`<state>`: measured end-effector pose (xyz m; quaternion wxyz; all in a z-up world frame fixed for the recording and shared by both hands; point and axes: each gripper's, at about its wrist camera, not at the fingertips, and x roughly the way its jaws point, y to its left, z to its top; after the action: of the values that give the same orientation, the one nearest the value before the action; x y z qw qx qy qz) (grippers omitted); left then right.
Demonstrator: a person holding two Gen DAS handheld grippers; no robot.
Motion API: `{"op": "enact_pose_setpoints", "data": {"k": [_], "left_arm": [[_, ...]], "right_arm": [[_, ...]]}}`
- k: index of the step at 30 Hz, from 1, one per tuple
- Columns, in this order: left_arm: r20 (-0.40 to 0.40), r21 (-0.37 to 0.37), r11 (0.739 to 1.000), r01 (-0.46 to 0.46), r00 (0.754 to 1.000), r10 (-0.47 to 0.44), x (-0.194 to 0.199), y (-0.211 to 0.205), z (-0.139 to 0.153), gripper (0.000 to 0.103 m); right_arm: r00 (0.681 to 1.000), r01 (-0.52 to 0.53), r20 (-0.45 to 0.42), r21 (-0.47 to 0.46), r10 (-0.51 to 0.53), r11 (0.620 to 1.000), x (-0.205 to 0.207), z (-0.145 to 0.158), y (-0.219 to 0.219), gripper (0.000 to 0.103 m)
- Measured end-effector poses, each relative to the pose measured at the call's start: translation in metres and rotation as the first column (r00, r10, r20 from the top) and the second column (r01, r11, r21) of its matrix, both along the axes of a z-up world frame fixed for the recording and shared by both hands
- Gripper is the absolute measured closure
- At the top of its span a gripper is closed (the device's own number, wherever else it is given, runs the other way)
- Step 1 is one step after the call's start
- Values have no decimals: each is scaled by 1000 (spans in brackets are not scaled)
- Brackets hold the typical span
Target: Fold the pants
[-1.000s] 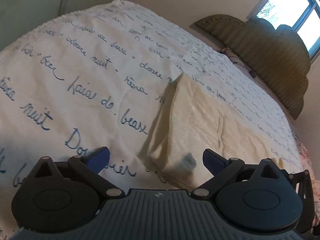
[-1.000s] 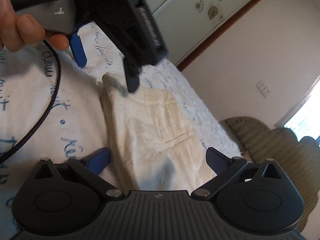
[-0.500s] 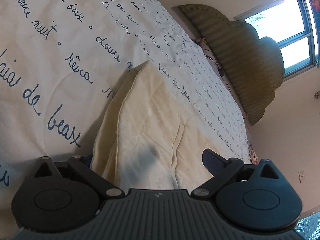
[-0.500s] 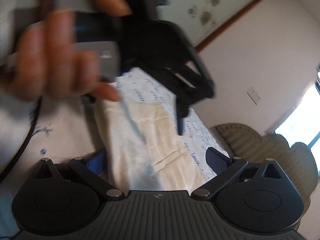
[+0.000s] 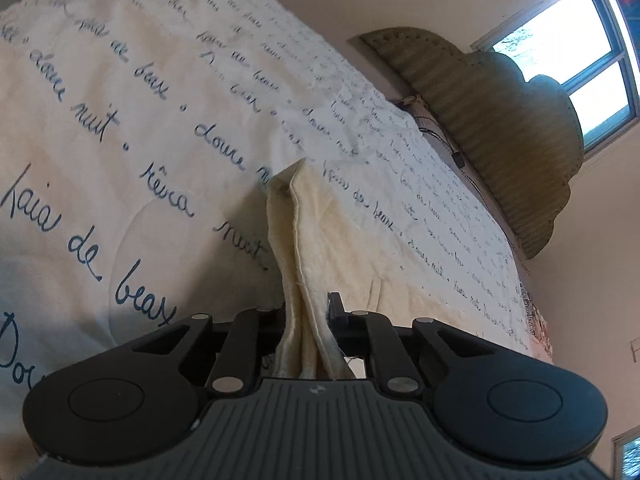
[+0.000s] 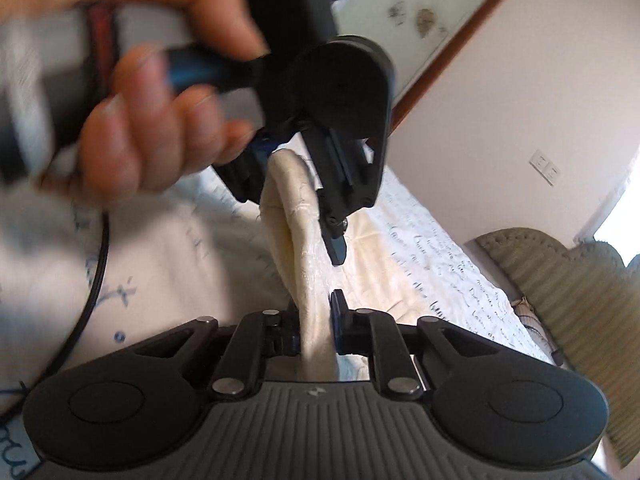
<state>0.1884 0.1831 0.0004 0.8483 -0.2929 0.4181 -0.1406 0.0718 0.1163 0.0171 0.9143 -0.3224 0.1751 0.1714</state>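
Note:
Cream pants point(image 5: 320, 240) lie partly folded on a white bedspread with blue script point(image 5: 120, 120). My left gripper point(image 5: 306, 314) is shut on the near edge of the pants, and the cloth bunches up between its jaws. My right gripper point(image 6: 316, 320) is shut on another part of the same edge of the pants point(image 6: 308, 272). In the right wrist view the left gripper point(image 6: 316, 216), held by a hand point(image 6: 160, 112), pinches the cloth just beyond my right one. The pants edge is lifted off the bed between the two.
A padded olive headboard point(image 5: 500, 128) stands at the far end of the bed under a bright window point(image 5: 580, 40). A black cable point(image 6: 96, 272) hangs from the left gripper. A wardrobe door point(image 6: 420, 12) and a wall stand beyond the bed.
Both grippers were open over the pants a second ago. They have come down onto the near edge and shut on it, and the cloth is now raised.

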Motion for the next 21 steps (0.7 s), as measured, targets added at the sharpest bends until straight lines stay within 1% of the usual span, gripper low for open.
{"op": "enact_pose_setpoints", "data": {"k": [2,5,6,8,11,14,18,21], "left_arm": [[60,45,999,5,998,-8,-10,-11,20,89],[143,87,996,19,989,-32,-22,-32,51,89],[168,102,995,25,985,-42,-26,-40,60,89],[217,138,990,34,974,-64,-35,-58,78,89],[277,175,984,46,956,-94,-45,-87,100,89],[324,210,975,67,936,-135,-54,-116,116,89],[368,248,962,114,908,-203,-69,-159,134,89],[391,284,946,157,882,-264,-80,-194,143,89]], "right_arm": [[1000,4,12,52,-5,999,-3,13,-11,92],[999,16,45,133,-22,991,-13,30,-30,92],[998,22,54,164,-31,986,-25,38,-38,92],[996,33,74,220,-51,975,-24,48,-58,92],[991,51,105,284,-84,957,-38,63,-82,92],[984,72,131,337,-122,939,-48,73,-104,92],[970,104,166,389,-180,915,-63,79,-133,92],[959,129,173,436,-224,891,-73,82,-157,92]]}}
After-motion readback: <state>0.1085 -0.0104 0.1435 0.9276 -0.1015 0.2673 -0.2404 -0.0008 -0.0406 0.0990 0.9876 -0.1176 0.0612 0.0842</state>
